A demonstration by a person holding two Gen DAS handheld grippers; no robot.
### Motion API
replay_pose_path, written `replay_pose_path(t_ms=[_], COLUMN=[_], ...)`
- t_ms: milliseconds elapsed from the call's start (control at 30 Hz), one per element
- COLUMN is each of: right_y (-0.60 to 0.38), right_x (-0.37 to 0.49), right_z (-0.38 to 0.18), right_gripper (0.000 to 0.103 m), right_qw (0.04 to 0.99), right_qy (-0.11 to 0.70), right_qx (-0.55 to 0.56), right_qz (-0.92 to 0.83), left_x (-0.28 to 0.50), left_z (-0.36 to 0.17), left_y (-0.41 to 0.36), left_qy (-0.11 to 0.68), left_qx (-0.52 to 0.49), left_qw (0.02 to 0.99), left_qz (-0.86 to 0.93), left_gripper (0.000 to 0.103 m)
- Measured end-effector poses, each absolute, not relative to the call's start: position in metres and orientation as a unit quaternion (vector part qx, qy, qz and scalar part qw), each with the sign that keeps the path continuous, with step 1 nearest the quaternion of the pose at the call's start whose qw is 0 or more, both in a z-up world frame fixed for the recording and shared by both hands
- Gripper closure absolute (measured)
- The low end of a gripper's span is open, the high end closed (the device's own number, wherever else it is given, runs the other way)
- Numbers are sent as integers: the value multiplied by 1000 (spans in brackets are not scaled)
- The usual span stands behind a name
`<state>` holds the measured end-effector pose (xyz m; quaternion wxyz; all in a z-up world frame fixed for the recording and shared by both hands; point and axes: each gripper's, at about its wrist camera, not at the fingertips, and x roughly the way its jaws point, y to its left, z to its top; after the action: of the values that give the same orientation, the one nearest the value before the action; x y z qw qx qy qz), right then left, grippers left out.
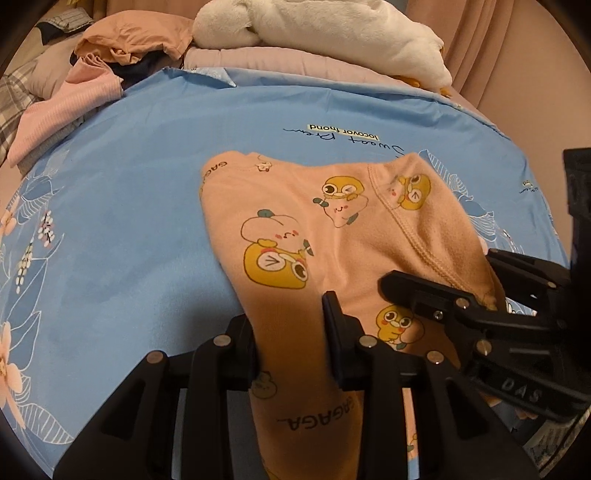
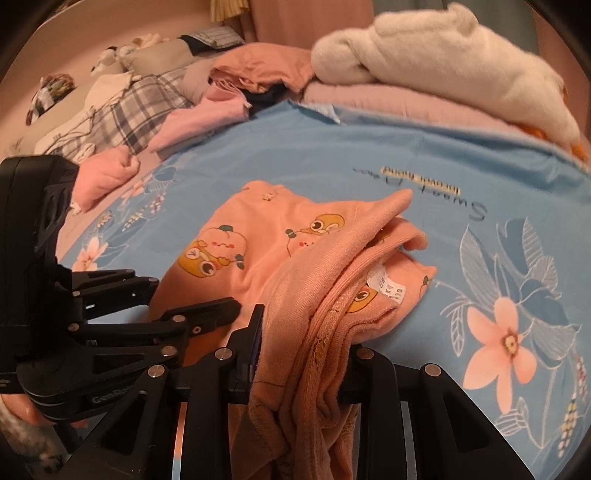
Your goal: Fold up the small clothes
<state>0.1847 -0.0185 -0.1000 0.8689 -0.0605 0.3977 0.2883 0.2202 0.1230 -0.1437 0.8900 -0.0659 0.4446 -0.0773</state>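
Peach cotton baby pants with yellow duck prints point(image 1: 295, 236) are lying partly on the blue floral bedsheet point(image 1: 129, 203), with the near end hanging up in my grippers. I'm pinching one leg with the left gripper point(image 1: 291, 332), fingers narrow on the cloth, and the right gripper point(image 2: 299, 350) is clamping a bunched waistband edge. Looks like I'm midway through one fold; flattening and any further folds are still waiting. Plenty of open sheet on both sides, while the clothes pile point(image 2: 177, 122) and white plush duck point(image 1: 314, 26) are crowding the far edge.

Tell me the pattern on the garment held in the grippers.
Peach garment printed with yellow cartoon ducks and peaches; clearest in the left wrist view.
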Motion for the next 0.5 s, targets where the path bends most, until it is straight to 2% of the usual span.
replay_pose_path(t_ms=[167,400,500], right_y=[-34,-60,-70], right_x=[196,203,202], right_z=[-109,-123,-125], right_gripper=[72,63,62], right_qw=[855,833,825], right_qy=[425,456,464], right_qx=[-8,79,108], right_qz=[297,302,302], left_x=[221,219,217], left_z=[-146,-149,-150], left_y=[124,133,136], left_qy=[445,448,449], left_qx=[-62,-64,-64], left_qw=[890,889,888], left_qz=[-81,-70,-68], left_gripper=[65,41,37])
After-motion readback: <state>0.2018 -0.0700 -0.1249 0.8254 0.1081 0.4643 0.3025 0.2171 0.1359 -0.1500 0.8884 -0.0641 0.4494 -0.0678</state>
